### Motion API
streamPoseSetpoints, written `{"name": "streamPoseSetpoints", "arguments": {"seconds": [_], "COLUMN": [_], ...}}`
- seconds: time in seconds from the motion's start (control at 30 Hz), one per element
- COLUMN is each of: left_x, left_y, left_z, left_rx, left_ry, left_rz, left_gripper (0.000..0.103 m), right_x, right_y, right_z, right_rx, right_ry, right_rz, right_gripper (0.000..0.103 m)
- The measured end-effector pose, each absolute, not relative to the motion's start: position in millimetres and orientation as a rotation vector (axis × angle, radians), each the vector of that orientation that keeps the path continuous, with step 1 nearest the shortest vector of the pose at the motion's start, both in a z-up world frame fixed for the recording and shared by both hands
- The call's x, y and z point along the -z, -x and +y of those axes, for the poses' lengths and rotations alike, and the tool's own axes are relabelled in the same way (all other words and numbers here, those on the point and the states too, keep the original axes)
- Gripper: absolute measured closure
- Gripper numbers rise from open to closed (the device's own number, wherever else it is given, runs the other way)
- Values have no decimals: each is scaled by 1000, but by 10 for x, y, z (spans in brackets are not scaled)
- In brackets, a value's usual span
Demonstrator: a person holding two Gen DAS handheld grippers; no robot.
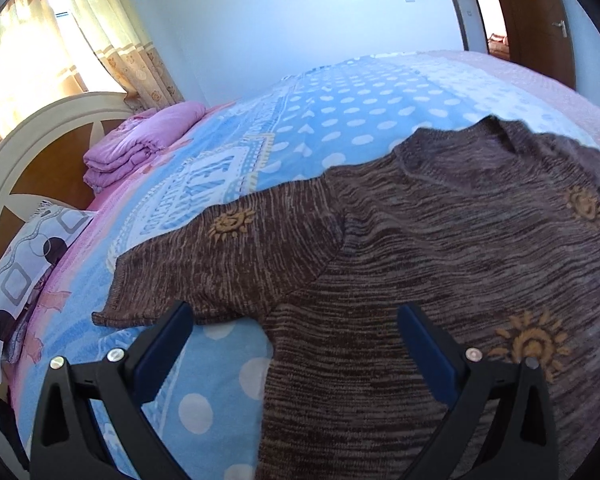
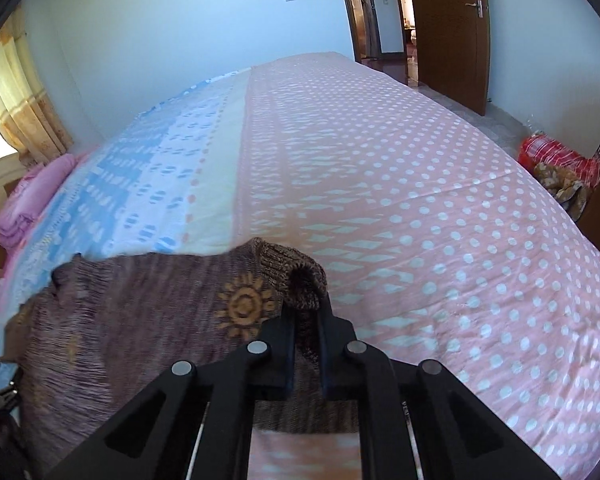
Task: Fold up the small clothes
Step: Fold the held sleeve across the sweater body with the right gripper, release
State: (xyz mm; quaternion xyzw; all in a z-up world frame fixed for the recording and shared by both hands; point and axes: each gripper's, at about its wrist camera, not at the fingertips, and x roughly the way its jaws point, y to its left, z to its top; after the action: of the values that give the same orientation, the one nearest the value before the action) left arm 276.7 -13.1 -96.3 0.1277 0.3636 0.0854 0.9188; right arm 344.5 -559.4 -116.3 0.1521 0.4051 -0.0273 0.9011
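Note:
A brown knitted sweater with orange sun motifs lies spread on the bed. Its left sleeve stretches out flat over the blue spotted bedcover. My left gripper hovers open just above the sweater's left side, with one finger over the sleeve's lower edge and the other over the body. In the right wrist view my right gripper is shut on the cuff of the sweater's right sleeve, which bunches up between the pads. The rest of the sweater trails off to the left.
The pink spotted bedcover spreads to the right of the sweater and the blue part beyond it. A folded purple quilt and a pillow lie by the headboard. A door stands open behind the bed, with a red bag on the floor.

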Motion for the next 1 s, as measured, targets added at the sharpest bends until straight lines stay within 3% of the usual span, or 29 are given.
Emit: {"name": "streamPoseSetpoints", "arguments": {"seconds": [0.3, 0.67, 1.0], "left_x": [670, 702, 799], "left_y": [-2615, -2506, -2496], "left_z": [-83, -23, 198], "left_rx": [-142, -102, -103], "left_ry": [-215, -173, -115], "left_rz": [684, 686, 708], "left_gripper": [0, 0, 0], "right_x": [742, 212, 288], "right_y": [-3385, -3540, -3859], "right_z": [-5201, -4318, -3456], "right_rx": [-79, -257, -334], "right_ry": [-447, -520, -534], "right_rz": [849, 834, 861], "right_gripper": [94, 94, 94]}}
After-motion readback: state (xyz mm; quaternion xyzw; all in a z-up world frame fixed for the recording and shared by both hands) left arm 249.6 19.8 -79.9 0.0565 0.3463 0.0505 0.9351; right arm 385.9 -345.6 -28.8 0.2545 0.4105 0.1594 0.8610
